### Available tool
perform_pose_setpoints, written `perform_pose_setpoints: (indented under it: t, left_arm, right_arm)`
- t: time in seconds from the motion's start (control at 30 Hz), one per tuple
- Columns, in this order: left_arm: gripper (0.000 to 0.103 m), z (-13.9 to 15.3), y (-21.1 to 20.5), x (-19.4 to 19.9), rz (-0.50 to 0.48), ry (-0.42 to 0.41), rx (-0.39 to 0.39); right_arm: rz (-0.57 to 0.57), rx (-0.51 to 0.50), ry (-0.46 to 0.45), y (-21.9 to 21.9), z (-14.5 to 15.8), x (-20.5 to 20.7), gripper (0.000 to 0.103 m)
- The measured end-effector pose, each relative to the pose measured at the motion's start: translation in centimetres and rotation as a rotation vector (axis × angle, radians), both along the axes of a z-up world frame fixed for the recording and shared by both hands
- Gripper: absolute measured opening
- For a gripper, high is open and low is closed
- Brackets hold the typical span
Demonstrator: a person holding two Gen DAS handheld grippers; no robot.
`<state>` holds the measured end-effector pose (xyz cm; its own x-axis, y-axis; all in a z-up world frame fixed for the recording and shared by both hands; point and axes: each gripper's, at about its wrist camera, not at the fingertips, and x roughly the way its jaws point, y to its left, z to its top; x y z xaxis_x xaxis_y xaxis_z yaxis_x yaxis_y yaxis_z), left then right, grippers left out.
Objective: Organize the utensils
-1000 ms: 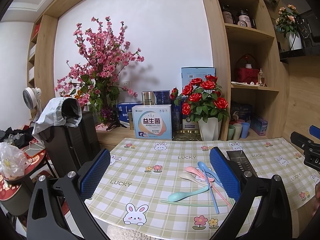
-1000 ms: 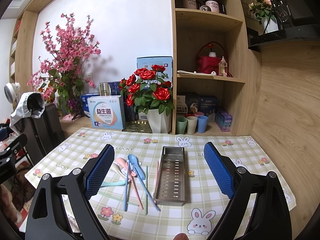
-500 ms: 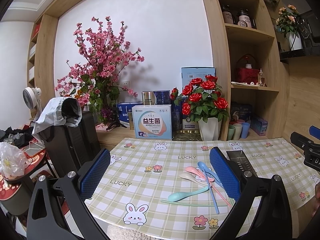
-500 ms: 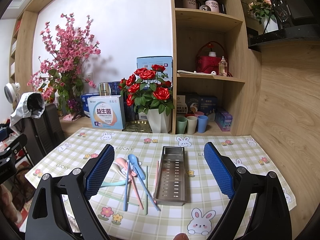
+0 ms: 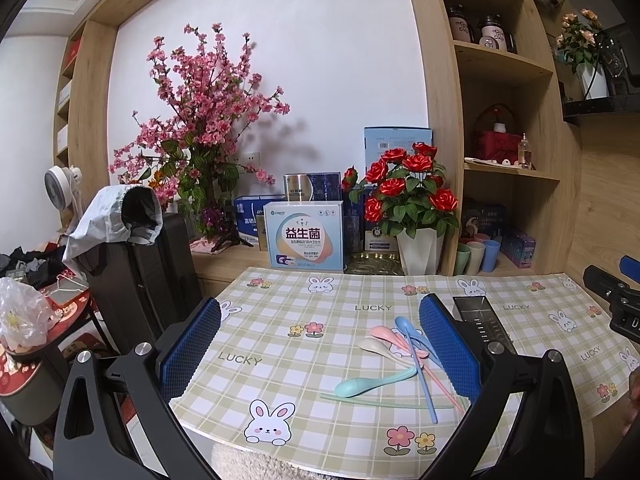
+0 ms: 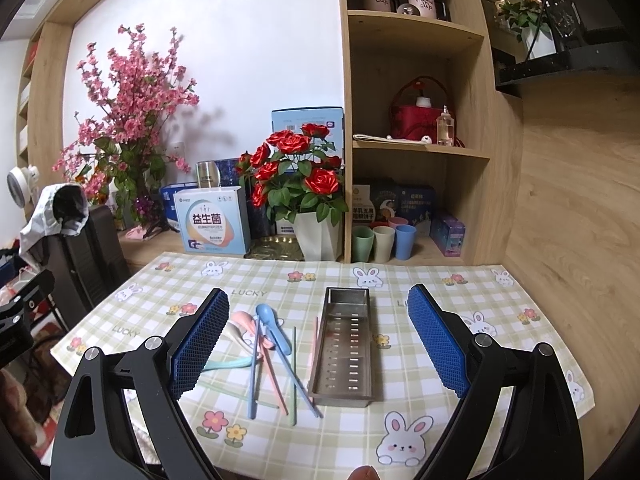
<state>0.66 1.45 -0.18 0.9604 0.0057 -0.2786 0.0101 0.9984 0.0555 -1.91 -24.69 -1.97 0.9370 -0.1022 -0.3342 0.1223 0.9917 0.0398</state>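
Brushed metal tray (image 6: pixel 344 354), perforated, dull sheen. Pastel plastic spoons (image 6: pixel 267 330), smooth, matt. Glossy checked tablecloth (image 6: pixel 420 412). Wood-grain shelving (image 6: pixel 416 32), right of frame.

Pastel spoons (image 5: pixel 394 356), perhaps chopsticks, on tablecloth (image 5: pixel 280 328)

A lived-in home: bunny-print tablecloth (image 6: pixel 460 300), rose vase (image 6: pixel 316 236), cluttered wooden shelves (image 6: pixel 416 148).

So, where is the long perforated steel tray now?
In the right wrist view, the long perforated steel tray lies mid-table, just right of the pastel plastic spoons and chopsticks.
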Motion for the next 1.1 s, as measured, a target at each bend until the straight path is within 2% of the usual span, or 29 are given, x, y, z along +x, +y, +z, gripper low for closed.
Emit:
perform_pose_setpoints:
  t: [0.2,0.3,0.5,0.67,0.8,0.9,1.1]
  left_arm:
    - [0.097,0.0,0.1,1.4,-0.053,0.045,-0.014]
    - [0.097,-0.2,0.9,2.6,-0.085,0.071,-0.047]
    - [0.097,-1.6,1.8,6.2,-0.175,0.135,-0.084]
    - [0.097,-3.6,1.9,9.1,-0.174,0.172,-0.056]
    - [0.097,-5.4,1.5,10.7,-0.186,0.180,-0.009]
    - [0.097,-7.2,1.0,12.2,-0.202,0.218,0.025]
    - [0.097,-11.3,0.5,15.2,-0.235,0.336,0.033]
  right_arm:
    - [0.017,0.071,0.041,-1.7,-0.6,1.5,0.088]
    - [0.017,0.100,0.061,-2.5,-1.0,2.5,0.088]
    - [0.014,0.132,0.106,-3.8,-2.0,5.9,0.088]
    - [0.029,0.144,0.130,-3.9,-3.2,8.7,0.088]
    - [0.060,0.140,0.201,-3.3,-5.5,11.7,0.088]
    - [0.054,0.125,0.260,-2.9,-7.3,13.4,0.088]
    - [0.046,0.116,0.319,-2.1,-10.7,14.8,0.088]
